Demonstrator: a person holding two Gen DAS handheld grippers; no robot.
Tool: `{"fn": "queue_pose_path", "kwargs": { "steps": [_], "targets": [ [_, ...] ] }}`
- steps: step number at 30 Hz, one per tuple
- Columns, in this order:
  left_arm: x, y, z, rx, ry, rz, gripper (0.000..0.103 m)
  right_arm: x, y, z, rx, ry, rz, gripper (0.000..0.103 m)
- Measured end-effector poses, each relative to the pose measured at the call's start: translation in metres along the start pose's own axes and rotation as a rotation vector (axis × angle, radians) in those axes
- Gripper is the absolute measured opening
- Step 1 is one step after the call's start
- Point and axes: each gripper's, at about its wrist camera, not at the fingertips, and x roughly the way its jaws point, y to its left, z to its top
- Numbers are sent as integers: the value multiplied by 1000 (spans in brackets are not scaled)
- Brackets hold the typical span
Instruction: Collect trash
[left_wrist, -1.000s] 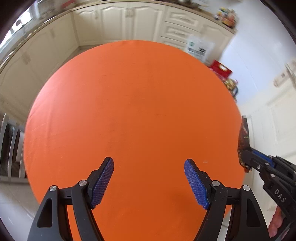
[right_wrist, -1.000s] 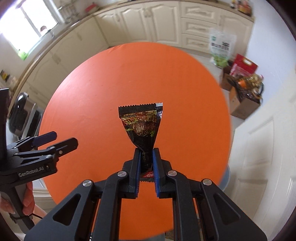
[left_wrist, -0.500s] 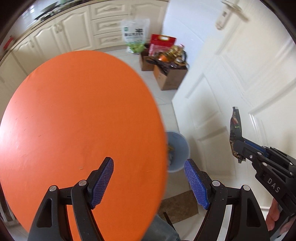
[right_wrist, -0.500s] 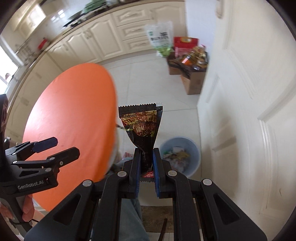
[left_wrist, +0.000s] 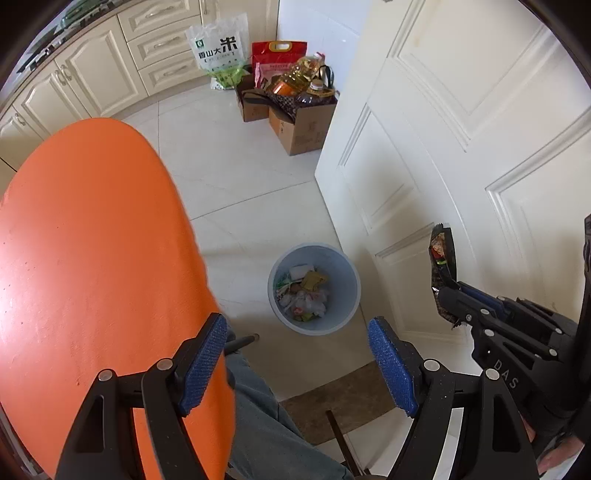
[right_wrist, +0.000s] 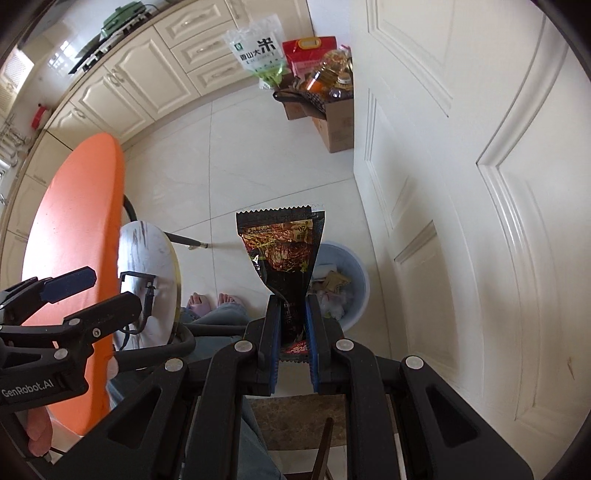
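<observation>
**Wrapper over the floor, bin not quite under it**

You've got the wrapper (right_wrist: 282, 254) clamped by its bottom edge in your right gripper (right_wrist: 292, 332), jaws pinched tight on it, and most of the packet stands free beyond the pads. The bin (right_wrist: 356, 275) sits below and just past the fingertips, a touch to their right, half hidden behind the wrapper. From the left wrist view the wrapper (left_wrist: 443, 266) hangs well to the right of the bin (left_wrist: 347, 284), against the door (left_wrist: 461, 147), so judge your line with care: one view flatters it, the other doesn't.

Here's the danger. Let go now and a light, flat packet will likely flutter, not drop straight. It could glide onto the tiles, land on the rim and tip out, or slide down toward your feet (right_wrist: 218, 301), which are right beside the bin. Point steeply down and bring the tips over the bin's mouth before you part the jaws.

Second risk: the film may cling to the blue pads when you release, then fall late as you swing away. Hold steady for a moment after opening.

Your left gripper (left_wrist: 299, 363) stands parted and carries nothing, the table (left_wrist: 92, 258) under its left finger and the bin ahead between the tips. Watch that it doesn't clip the table edge, and keep it clear of your right; the two are close.
</observation>
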Motion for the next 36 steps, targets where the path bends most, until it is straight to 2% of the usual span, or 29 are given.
{"fn": "queue_pose_path", "kwargs": {
  "steps": [5, 8, 10, 12, 17, 25, 32, 34, 36],
  "targets": [
    [25, -17, 18, 25, 47, -28, 75, 16, -6, -2, -5, 32, 25, 13],
    [38, -21, 29, 29, 66, -28, 75, 24, -6, 0, -17, 55, 18, 18],
    [45, -22, 33, 29, 75, -27, 75, 29, -10, 2, -1, 69, 13, 24],
    [50, -22, 37, 28, 77, -21, 75, 32, -15, 5, 14, 80, 21, 38],
    [61, -21, 39, 19, 83, -8, 75, 30, -22, 9, 38, 78, 34, 38],
    [55, -27, 25, 11, 63, 4, 75, 23, -17, 0, 35, 76, 25, 41],
    [26, -22, 3, 0, 11, 13, 75, -1, -13, -9, 34, 15, -10, 41],
    [14, -20, -6, -12, -8, 25, 75, -10, -9, -12, 14, -8, -19, 44],
    [2, -21, -18, -21, -34, 44, 75, -20, -3, -14, -18, -30, -21, 57]
  ]
}}
